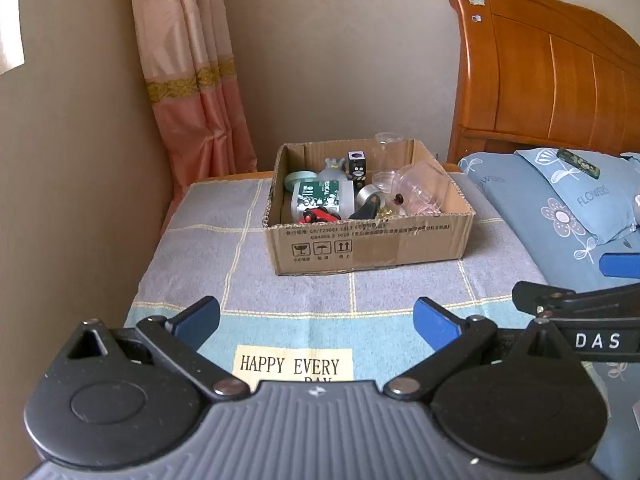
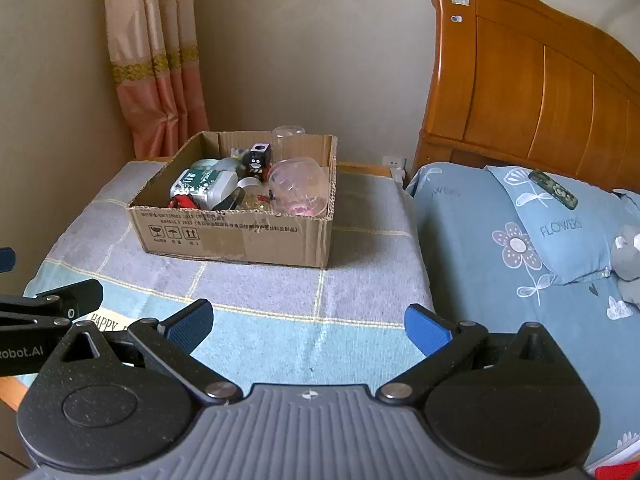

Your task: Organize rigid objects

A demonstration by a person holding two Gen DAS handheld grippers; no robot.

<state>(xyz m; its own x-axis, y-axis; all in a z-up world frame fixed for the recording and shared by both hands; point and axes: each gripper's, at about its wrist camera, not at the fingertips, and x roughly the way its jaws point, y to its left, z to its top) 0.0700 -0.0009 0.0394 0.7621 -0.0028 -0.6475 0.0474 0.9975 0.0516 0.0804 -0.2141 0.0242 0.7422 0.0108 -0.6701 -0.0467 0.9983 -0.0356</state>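
Note:
An open cardboard box (image 1: 360, 246) (image 2: 240, 242) stands on a cloth-covered table. Inside lie several rigid objects: a white and green bottle (image 1: 322, 196) (image 2: 204, 184), a red toy car (image 1: 320, 215), a black cube figure (image 1: 356, 166) (image 2: 258, 160), clear plastic cups (image 1: 416, 188) (image 2: 296, 188) and a black-handled item (image 1: 366, 210). My left gripper (image 1: 316, 318) hangs open over the table's near end, well short of the box, holding nothing. My right gripper (image 2: 308, 322) is open too, empty, beside the left one.
The checked cloth (image 1: 248, 280) has a "HAPPY EVERY DAY" label (image 1: 290, 364). A bed with blue floral bedding (image 2: 500, 248) and a wooden headboard (image 2: 540, 80) lies right. A dark patterned case (image 2: 554, 189) rests on the pillow. A grey soft toy (image 2: 628, 264) sits far right. A curtain (image 1: 192, 80) hangs behind.

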